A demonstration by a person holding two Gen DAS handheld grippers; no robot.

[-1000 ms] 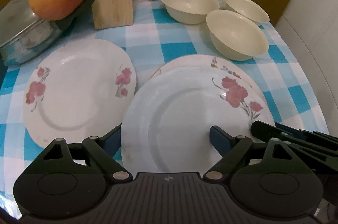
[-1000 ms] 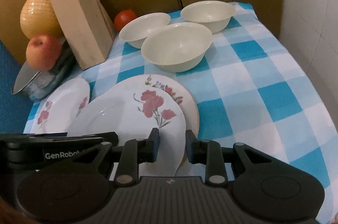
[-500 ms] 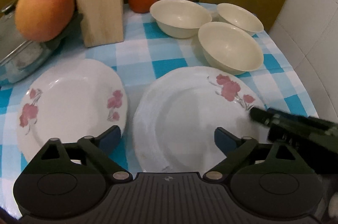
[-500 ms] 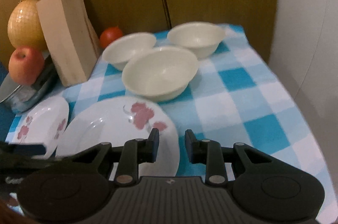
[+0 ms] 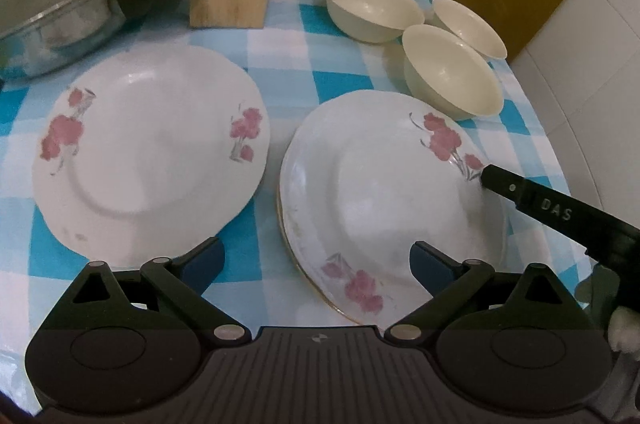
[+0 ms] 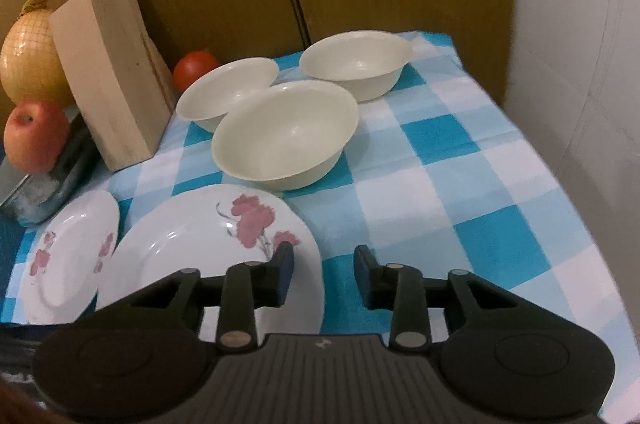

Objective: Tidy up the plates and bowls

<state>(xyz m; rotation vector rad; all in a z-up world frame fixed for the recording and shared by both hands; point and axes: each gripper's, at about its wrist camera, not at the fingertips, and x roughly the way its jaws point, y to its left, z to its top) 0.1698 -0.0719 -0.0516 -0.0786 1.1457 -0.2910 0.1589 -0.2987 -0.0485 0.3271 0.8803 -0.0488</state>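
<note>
Two flowered white plates lie stacked (image 5: pixel 384 192) on the blue checked cloth; the stack also shows in the right wrist view (image 6: pixel 208 248). A third flowered plate (image 5: pixel 148 152) lies alone to the left (image 6: pixel 68 256). Three cream bowls stand behind: a near one (image 6: pixel 284 136), a left one (image 6: pixel 228 92) and a far one (image 6: pixel 356 64). My left gripper (image 5: pixel 316 264) is open and empty, over the near edges of both plates. My right gripper (image 6: pixel 324 268) is open and empty at the stack's right rim; its finger (image 5: pixel 520 192) touches the rim.
A wooden knife block (image 6: pixel 108 76) stands at the back left, a tomato (image 6: pixel 196 68) beside it. An apple (image 6: pixel 34 136) sits on a metal pot lid (image 5: pixel 52 8), a netted melon (image 6: pixel 28 56) behind. A white wall (image 6: pixel 580 44) bounds the right side.
The upper plate has settled squarely on the lower one. My right gripper has opened and let go of the plate. My left gripper has shifted left and nearer the plates.
</note>
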